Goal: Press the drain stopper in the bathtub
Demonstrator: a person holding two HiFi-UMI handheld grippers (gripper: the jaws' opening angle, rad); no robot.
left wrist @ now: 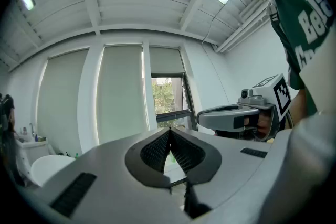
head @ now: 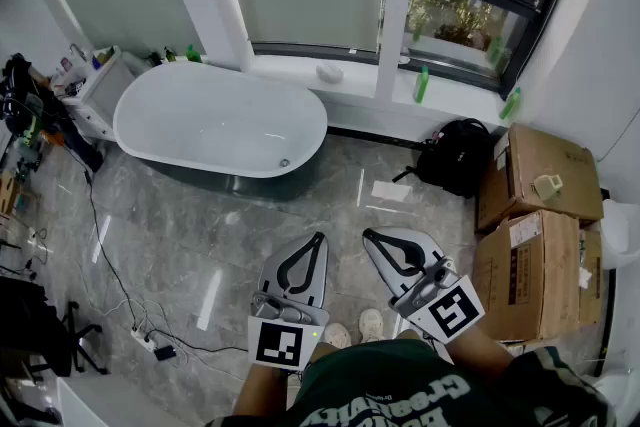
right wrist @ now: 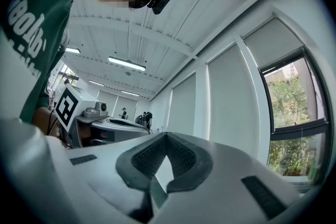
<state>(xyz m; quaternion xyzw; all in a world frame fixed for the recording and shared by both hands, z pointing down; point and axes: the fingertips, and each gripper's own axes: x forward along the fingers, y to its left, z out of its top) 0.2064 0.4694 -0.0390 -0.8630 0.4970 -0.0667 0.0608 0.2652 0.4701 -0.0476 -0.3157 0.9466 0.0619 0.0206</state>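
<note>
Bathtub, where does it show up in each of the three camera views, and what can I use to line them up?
Head view: the white oval bathtub lies upper left of centre.
Left gripper view: only its rounded white end shows, low at the left edge.
Right gripper view: not in it.
Shared landmark: the dark-framed window with greenery outside, top right in the head view, centre in the left gripper view, right edge in the right gripper view.

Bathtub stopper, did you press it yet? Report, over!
Left gripper and right gripper shut, empty, level. Drain stopper untouched, across the floor. Nothing blocking.
</note>
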